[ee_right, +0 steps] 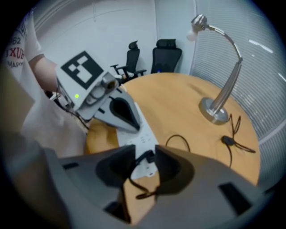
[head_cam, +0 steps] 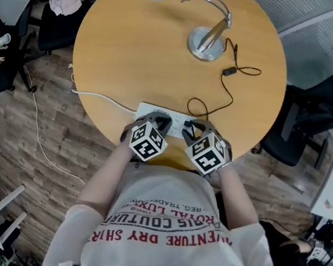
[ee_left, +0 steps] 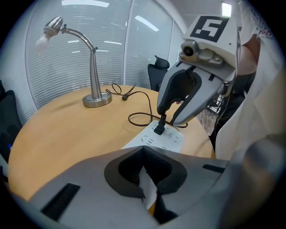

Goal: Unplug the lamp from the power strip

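Note:
A silver gooseneck lamp (head_cam: 206, 41) (ee_left: 96, 98) (ee_right: 214, 112) stands at the far side of the round wooden table (head_cam: 136, 49). Its black cord runs to a black plug (head_cam: 187, 126) (ee_left: 159, 129) (ee_right: 149, 156) seated in the white power strip (head_cam: 178, 120) (ee_left: 167, 141) (ee_right: 140, 138) at the near edge. My right gripper (head_cam: 195, 127) (ee_left: 167, 121) (ee_right: 145, 152) is open, its jaws standing apart on either side of the plug without pressing it. My left gripper (head_cam: 156, 121) (ee_left: 144, 152) (ee_right: 134, 126) is shut, its tips resting on the strip's left part.
An in-line switch (head_cam: 229, 71) (ee_right: 228, 140) lies on the cord near the lamp base. The strip's white cable (head_cam: 97, 96) runs left off the table. Black office chairs (head_cam: 308, 127) (ee_right: 165, 53) stand around the table. The table's near edge lies right under my grippers.

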A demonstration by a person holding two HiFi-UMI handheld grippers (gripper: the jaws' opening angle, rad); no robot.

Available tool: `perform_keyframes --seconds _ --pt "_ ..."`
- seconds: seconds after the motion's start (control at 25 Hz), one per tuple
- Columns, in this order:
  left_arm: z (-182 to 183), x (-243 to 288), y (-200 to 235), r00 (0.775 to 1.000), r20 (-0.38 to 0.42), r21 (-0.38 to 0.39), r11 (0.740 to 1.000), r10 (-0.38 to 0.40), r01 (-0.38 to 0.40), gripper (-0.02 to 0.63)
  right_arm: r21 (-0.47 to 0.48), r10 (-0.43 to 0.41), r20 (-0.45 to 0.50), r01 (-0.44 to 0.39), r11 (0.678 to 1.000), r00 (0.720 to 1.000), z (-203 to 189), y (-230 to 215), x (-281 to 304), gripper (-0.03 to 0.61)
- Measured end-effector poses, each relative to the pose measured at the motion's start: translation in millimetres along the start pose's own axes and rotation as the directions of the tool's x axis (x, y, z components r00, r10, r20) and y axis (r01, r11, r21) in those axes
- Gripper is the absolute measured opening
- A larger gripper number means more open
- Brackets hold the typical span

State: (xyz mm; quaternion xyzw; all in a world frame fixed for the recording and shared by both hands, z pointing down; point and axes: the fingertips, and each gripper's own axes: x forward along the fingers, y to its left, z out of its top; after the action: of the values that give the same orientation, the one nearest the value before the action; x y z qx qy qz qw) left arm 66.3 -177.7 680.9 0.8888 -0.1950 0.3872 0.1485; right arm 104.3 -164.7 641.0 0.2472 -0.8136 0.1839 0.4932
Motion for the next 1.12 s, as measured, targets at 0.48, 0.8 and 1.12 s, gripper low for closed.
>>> perform_keyframes --seconds 0.48,0.8,1.12 --pt "1 -1 -1 0.999 -0.011 0.023 0.999 -0.036 0.036 0.028 -0.153 -0.014 -0.176 -0.013 0.988 0.984 -20 -7 30 0.092" --pt "0 0 -1 1.0 0.003 0.054 0.998 -0.009 0.009 0.028 -0.176 0.021 -0.212 -0.059 0.983 0.977 -22 -8 33 0.09" --pt "2 1 1 1.0 0.006 0.011 1.0 -0.016 0.015 0.028 -0.185 0.011 -0.222 -0.053 0.981 0.975 -20 -10 28 0.083"
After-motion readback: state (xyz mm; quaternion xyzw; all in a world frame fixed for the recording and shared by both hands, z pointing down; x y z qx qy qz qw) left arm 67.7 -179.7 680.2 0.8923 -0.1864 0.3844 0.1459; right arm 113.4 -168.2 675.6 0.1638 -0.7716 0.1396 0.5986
